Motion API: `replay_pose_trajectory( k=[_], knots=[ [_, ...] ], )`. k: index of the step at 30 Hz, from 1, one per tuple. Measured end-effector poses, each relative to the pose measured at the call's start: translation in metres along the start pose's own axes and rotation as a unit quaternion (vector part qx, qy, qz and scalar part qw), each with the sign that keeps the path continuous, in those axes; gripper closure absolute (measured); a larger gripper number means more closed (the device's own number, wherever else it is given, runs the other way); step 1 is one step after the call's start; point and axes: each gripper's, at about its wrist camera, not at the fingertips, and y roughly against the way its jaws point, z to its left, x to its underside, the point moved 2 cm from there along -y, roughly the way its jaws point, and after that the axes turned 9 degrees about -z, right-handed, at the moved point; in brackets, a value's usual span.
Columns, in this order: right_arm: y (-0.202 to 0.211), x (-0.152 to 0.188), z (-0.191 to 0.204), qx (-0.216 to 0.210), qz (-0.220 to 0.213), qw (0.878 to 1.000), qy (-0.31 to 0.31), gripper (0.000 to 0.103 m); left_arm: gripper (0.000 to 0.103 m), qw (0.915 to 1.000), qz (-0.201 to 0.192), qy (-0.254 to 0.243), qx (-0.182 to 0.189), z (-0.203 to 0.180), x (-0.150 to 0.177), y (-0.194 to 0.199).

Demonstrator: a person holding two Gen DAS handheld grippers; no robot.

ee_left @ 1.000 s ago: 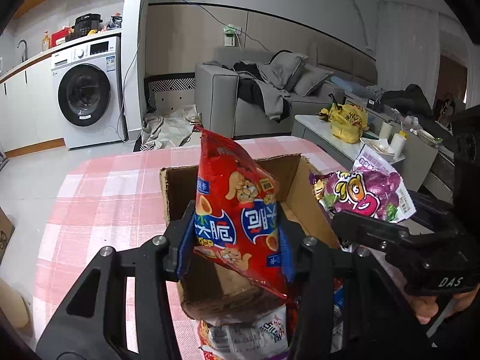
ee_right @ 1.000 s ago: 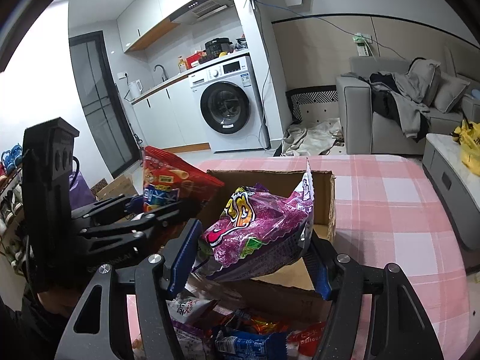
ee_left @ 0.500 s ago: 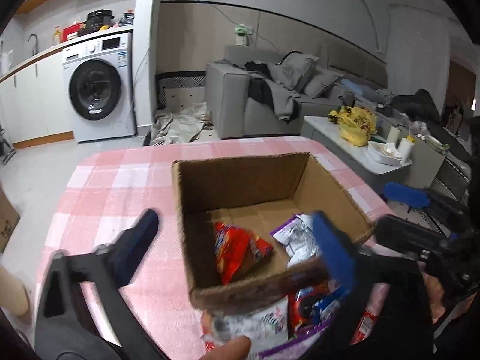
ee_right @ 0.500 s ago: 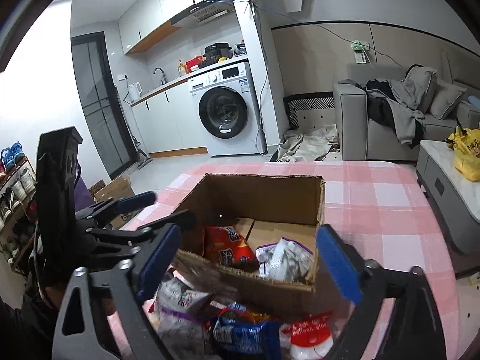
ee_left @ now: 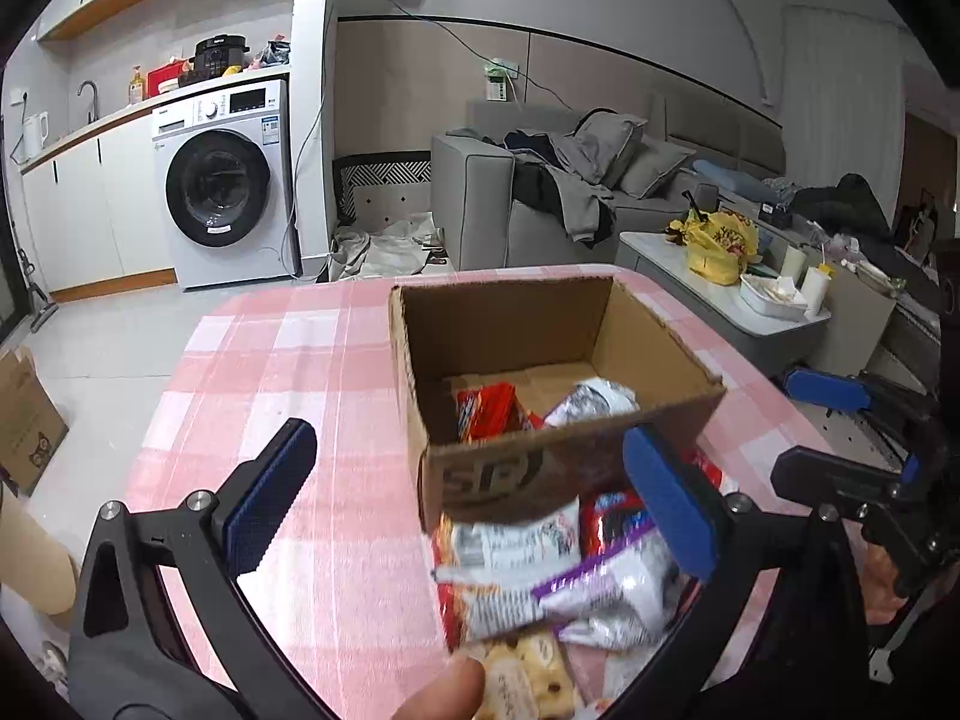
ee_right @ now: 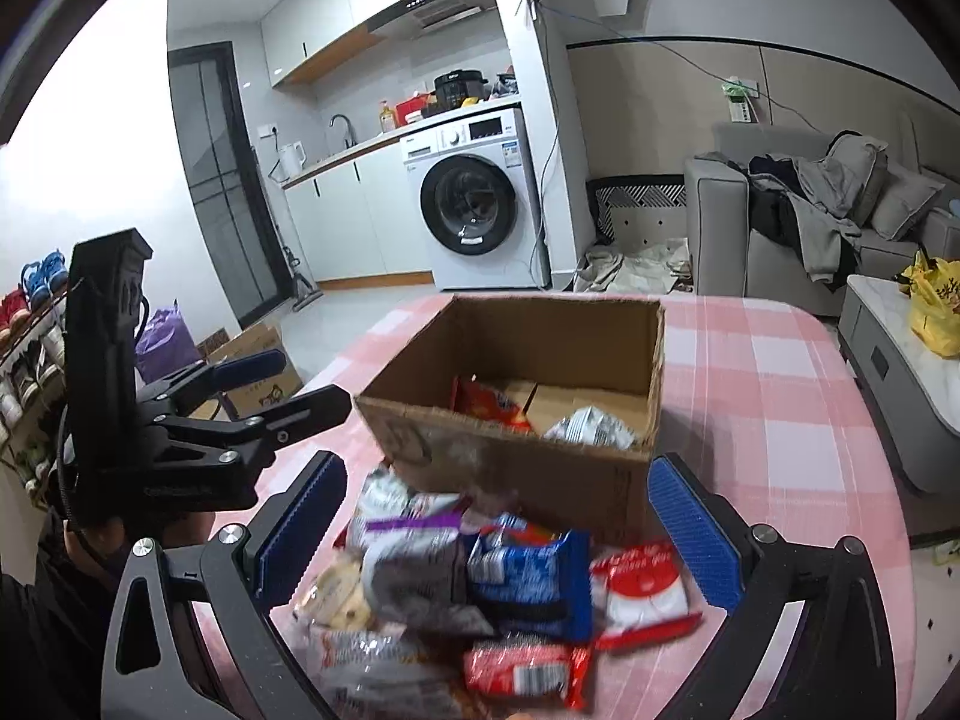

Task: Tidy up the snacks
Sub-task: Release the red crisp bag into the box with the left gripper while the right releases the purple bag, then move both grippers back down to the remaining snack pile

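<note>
Pink checked tablecloth (ee_left: 300,360) | cardboard box (ee_left: 558,468) print: "SF"

I saw a matt, rough cardboard box (ee_right: 528,462) on a checked pink cloth (ee_left: 288,360). The packets (ee_right: 480,588) looked like glossy, crinkled plastic foil. My gripper pads (ee_right: 696,534) were ribbed blue rubber on matt black plastic.

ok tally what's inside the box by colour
red packet: 1
silver packet: 1
total in the box: 2
</note>
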Motion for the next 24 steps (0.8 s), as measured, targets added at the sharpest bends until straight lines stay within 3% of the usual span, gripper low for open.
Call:
replay_pose_trajectory(
  k=[14, 24],
  knots=[
    [0.019, 0.037, 0.010, 0.015, 0.017, 1.000, 0.001, 0.001, 0.001, 0.9996, 0.022, -0.012, -0.016, 0.004, 0.050, 0.043],
    [0.014, 0.049, 0.006, 0.027, 0.035, 0.999, 0.001, 0.001, 0.005, 0.9984, 0.046, -0.021, -0.026, 0.005, 0.066, 0.040]
  ],
)
